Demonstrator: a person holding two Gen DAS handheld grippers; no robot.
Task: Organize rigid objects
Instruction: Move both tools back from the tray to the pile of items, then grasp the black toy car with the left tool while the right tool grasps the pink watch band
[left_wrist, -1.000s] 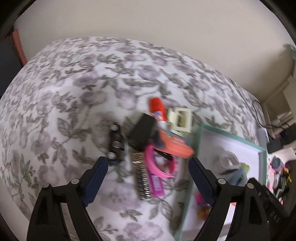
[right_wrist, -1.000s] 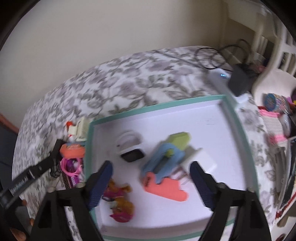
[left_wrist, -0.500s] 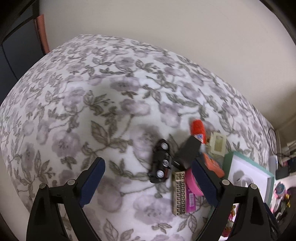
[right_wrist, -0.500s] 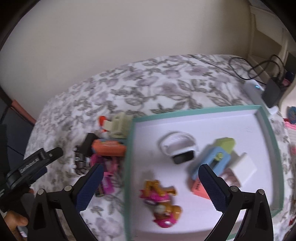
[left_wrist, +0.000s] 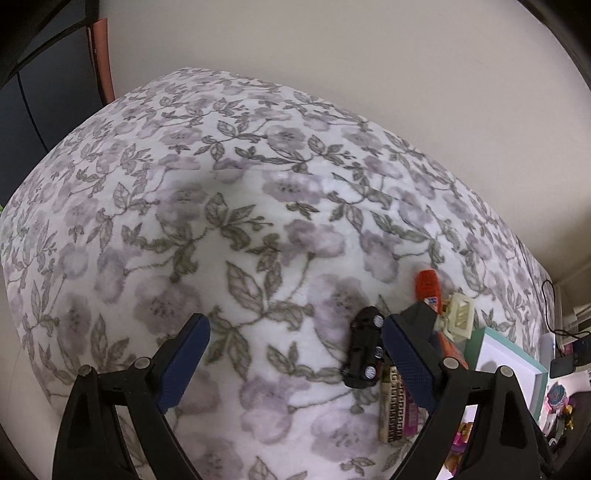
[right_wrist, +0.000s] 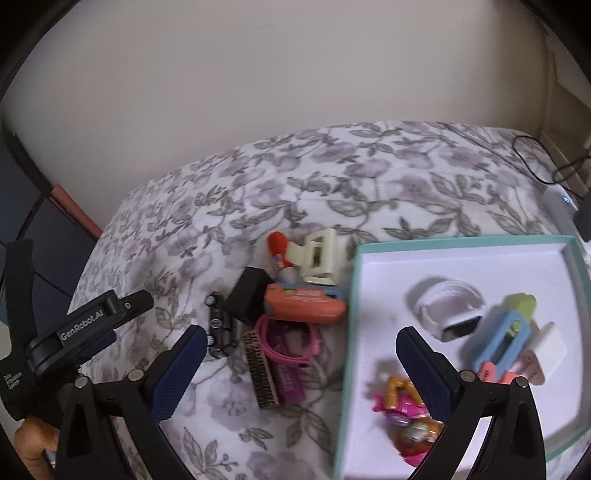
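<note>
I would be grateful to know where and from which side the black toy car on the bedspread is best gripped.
Grip the black toy car across its narrow body, between the front and rear wheels, coming from above. It lies on its side with the wheels facing up, its long axis running toward and away from the camera. Its left flank faces open bedspread; the black box crowds the right, so the left gripper, jaws open, looks better placed.

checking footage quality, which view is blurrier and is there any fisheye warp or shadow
Right wrist view: motion blur smears the pink and orange toy figure in the teal-rimmed white tray. Left wrist view: sharper; fisheye bulges the floral bedspread into a dome, black corner vignetting, soft shadow across its middle.
</note>
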